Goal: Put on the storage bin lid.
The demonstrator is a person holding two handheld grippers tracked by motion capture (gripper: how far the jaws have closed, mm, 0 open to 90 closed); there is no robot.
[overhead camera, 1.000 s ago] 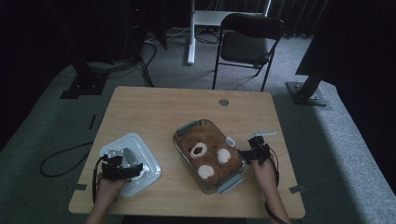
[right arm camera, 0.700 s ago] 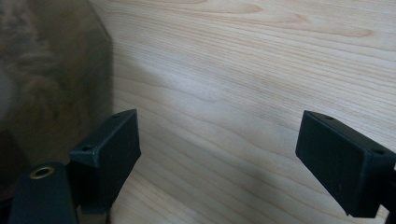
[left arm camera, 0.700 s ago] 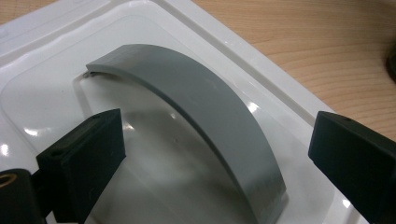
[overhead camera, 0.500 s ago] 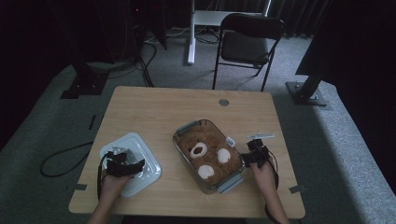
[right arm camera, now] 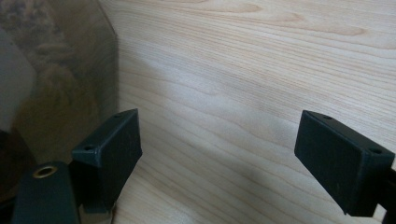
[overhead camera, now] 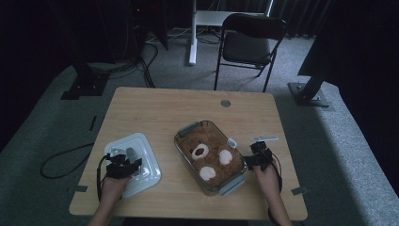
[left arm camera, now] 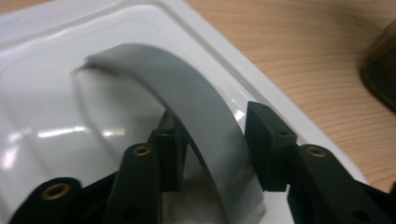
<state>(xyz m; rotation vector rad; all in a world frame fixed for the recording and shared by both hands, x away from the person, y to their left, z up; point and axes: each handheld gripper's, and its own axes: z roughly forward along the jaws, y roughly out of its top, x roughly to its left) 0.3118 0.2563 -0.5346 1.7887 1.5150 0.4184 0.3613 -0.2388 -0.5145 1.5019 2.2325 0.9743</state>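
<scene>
**Left jaws closing on the lid's grey flap**

At the near left corner of the table (overhead camera: 155, 106) I have my left gripper (left arm camera: 215, 144) over the white lid (overhead camera: 141, 153), which lies flat on the wood, well apart from the container. In the left gripper view the lid's grey flap (left arm camera: 196, 112) arches up from the white surface and runs down between the two black jaws. They have just been closing: the left pad sits against the flap's underside, and the right pad stands just beside its outer edge. I cannot tell whether that right pad is pressing yet, so I cannot call this a firm grasp.

My right gripper (right arm camera: 219, 154) is slack, jaws spread wide with bare wood between them. It sits at the right side of the clear container (overhead camera: 186, 129), whose wall shows just beside the left jaw in the right gripper view. In the high view a brown plush bear (overhead camera: 207, 153) lies inside the container.
</scene>
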